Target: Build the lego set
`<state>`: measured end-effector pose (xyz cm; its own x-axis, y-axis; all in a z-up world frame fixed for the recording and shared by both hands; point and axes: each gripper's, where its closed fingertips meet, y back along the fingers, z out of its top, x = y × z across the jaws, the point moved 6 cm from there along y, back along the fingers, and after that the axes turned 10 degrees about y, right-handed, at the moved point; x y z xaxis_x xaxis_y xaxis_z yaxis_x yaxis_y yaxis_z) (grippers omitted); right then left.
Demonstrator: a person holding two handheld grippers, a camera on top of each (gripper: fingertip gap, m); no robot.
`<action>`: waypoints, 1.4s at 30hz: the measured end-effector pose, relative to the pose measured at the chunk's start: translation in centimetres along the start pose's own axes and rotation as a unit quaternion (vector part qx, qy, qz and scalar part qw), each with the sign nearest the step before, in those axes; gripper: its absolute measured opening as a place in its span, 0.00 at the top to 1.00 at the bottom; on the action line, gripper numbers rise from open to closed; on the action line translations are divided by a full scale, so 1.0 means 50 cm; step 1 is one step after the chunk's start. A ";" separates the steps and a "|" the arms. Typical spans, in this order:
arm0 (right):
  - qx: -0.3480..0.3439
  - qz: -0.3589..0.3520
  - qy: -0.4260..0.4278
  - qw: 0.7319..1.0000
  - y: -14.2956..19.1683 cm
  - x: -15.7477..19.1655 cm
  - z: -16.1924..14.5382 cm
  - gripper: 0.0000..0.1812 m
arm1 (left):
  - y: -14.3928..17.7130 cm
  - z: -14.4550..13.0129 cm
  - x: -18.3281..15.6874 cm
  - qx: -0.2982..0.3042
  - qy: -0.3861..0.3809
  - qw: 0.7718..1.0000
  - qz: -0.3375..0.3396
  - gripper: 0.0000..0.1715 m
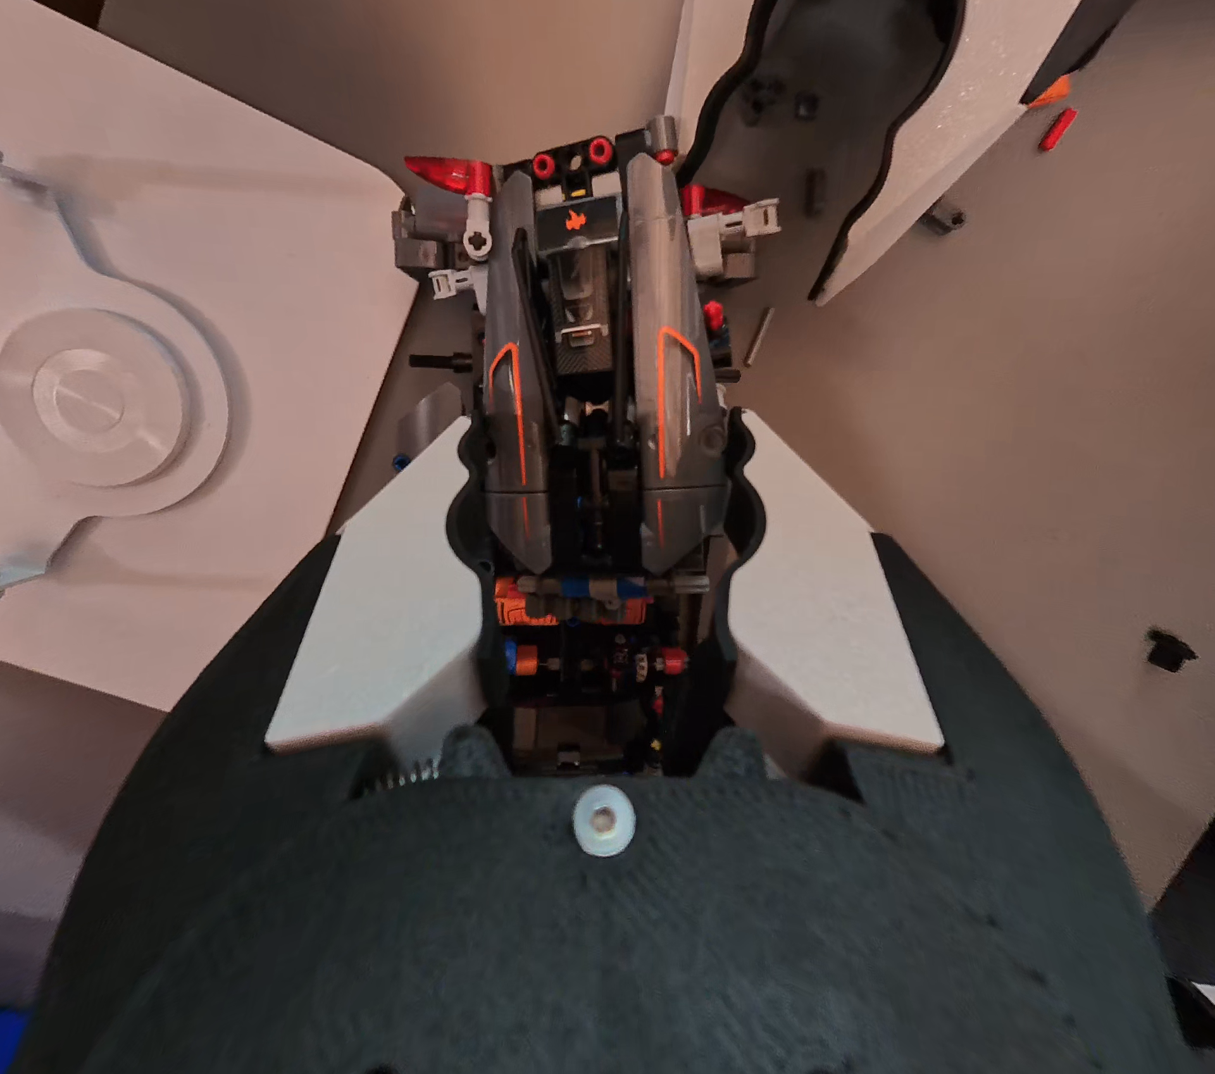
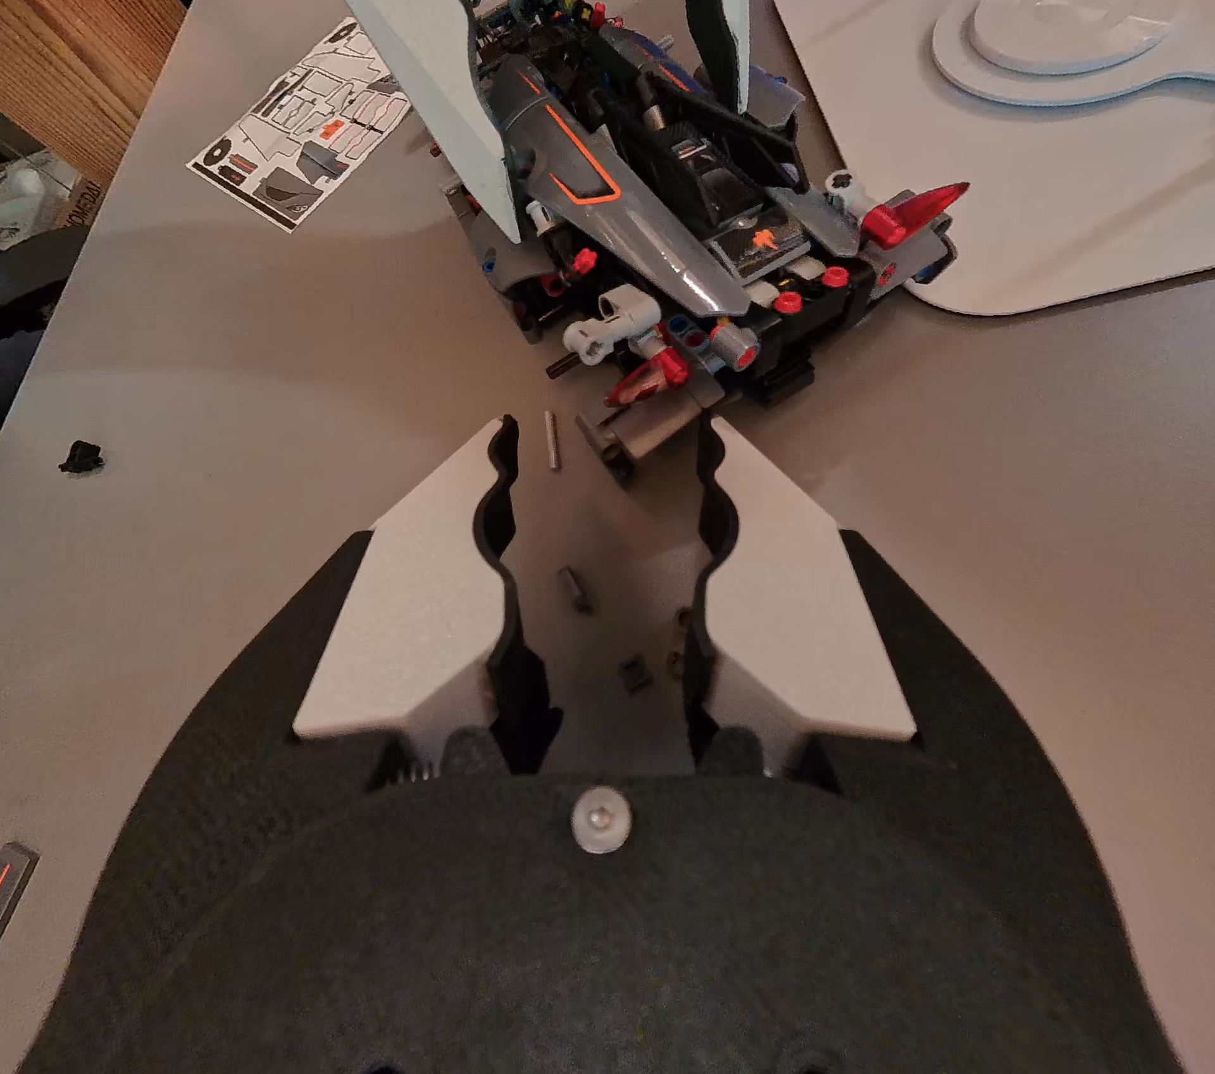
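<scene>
Closest in the left wrist view, the left gripper (image 1: pixel 601 437) is seen clamped around the lego car (image 1: pixel 592 385), its dark wavy pads pressed against the grey side panels. The car's front half is hidden between the white fingers; only the rear, with red translucent tail pieces (image 1: pixel 437 173), is clearly shown. The car rests on the grey table (image 1: pixel 986 450), its rear just beside the white monitor base (image 1: pixel 197 385), so little room is left on that side.

In the right wrist view, the right gripper (image 2: pixel 608 450) is held low over the table with fingers spread and nothing between them. Small loose parts lie in the gap: a thin grey axle (image 2: pixel 552 441), a short grey pin (image 2: pixel 577 589), and a dark connector (image 2: pixel 634 674); others are partly cut off by the right pad. The fingertips sit just short of the car's rear, near a grey beam (image 2: pixel 638 437) at its corner.

Farther left, a small black piece (image 2: pixel 82 457) lies alone on open table. Beyond it a sticker sheet (image 2: pixel 309 122) is seen flat near the table's far edge. The left gripper descends steeply onto the car from above.
</scene>
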<state>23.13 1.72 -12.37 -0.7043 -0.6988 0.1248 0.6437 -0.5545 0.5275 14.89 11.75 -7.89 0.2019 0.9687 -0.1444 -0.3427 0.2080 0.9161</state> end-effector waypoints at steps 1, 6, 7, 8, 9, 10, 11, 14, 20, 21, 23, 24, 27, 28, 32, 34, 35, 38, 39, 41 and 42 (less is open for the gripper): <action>0.000 0.001 0.000 1.000 0.000 0.000 0.000 0.71 | 0.002 -0.001 -0.001 -0.003 -0.006 1.000 0.006 0.59; -0.002 0.003 -0.002 1.000 0.000 0.000 0.000 0.71 | 0.023 0.002 -0.006 -0.029 -0.025 0.999 0.028 0.59; -0.002 0.004 -0.002 1.000 0.000 0.000 0.000 0.71 | 0.027 0.003 -0.007 -0.037 -0.031 0.998 0.030 0.59; -0.003 0.004 -0.003 1.000 0.001 0.000 0.000 0.71 | 0.030 0.004 -0.006 -0.045 -0.033 0.998 0.034 0.59; -0.003 0.005 -0.003 1.000 0.001 0.000 0.000 0.71 | 0.031 0.004 -0.006 -0.049 -0.033 0.998 0.033 0.59; -0.003 0.005 -0.003 1.000 0.001 0.000 0.001 0.71 | 0.031 0.004 -0.006 -0.051 -0.034 0.998 0.032 0.59; -0.004 0.004 -0.003 1.000 0.001 0.000 0.001 0.71 | 0.031 0.004 -0.004 -0.056 -0.037 0.997 0.036 0.59; -0.003 0.004 -0.001 1.000 0.001 0.000 0.001 0.71 | 0.031 0.006 -0.003 -0.074 -0.040 0.996 0.036 0.59; -0.011 0.008 -0.007 1.000 0.003 -0.001 0.002 0.70 | 0.056 0.012 -0.017 -0.136 -0.057 0.988 0.037 0.72; -0.012 0.008 -0.007 1.000 0.003 -0.001 0.003 0.70 | 0.056 0.013 -0.015 -0.143 -0.053 0.987 0.041 0.71; -0.013 0.008 -0.007 1.000 0.004 -0.002 0.003 0.70 | 0.043 0.008 -0.015 -0.129 -0.060 0.989 0.046 0.71; -0.013 0.007 -0.008 1.000 0.004 -0.002 0.003 0.69 | 0.036 0.003 -0.014 -0.117 -0.064 0.990 0.053 0.71; -0.016 0.009 -0.009 1.000 0.005 -0.002 0.003 0.69 | 0.027 -0.003 -0.015 -0.115 -0.057 0.991 0.043 0.71; -0.017 0.009 -0.010 1.000 0.006 -0.002 0.003 0.69 | 0.025 -0.006 -0.012 -0.110 -0.052 0.992 0.045 0.69; -0.037 0.012 -0.023 0.999 0.017 -0.005 0.005 0.70 | 0.039 -0.017 -0.010 -0.119 -0.040 0.991 0.039 0.59; -0.060 0.014 -0.037 0.997 0.027 -0.008 0.009 0.71 | 0.052 -0.029 -0.007 -0.129 -0.038 0.990 0.032 0.57; -0.071 0.017 -0.047 0.996 0.033 -0.011 0.011 0.71 | 0.055 -0.038 -0.002 -0.130 -0.040 0.990 0.034 0.57; -0.093 0.023 -0.084 0.992 0.048 -0.023 0.012 0.73 | 0.055 -0.062 0.011 -0.131 -0.038 0.990 0.023 0.56; -0.101 0.022 -0.095 0.990 0.054 -0.026 0.015 0.74 | 0.056 -0.068 0.014 -0.136 -0.039 0.990 0.015 0.56; -0.120 0.019 -0.115 0.986 0.063 -0.030 0.024 0.75 | 0.060 -0.074 0.020 -0.146 -0.039 0.988 0.007 0.57; -0.128 0.012 -0.123 0.984 0.066 -0.034 0.029 0.76 | 0.060 -0.075 0.019 -0.148 -0.043 0.988 -0.002 0.58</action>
<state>26.01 1.73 -9.65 -0.7188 -0.6000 0.3512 0.6932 -0.6566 0.2970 10.60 13.80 -6.68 0.2766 0.9553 -0.1041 -0.5931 0.2549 0.7637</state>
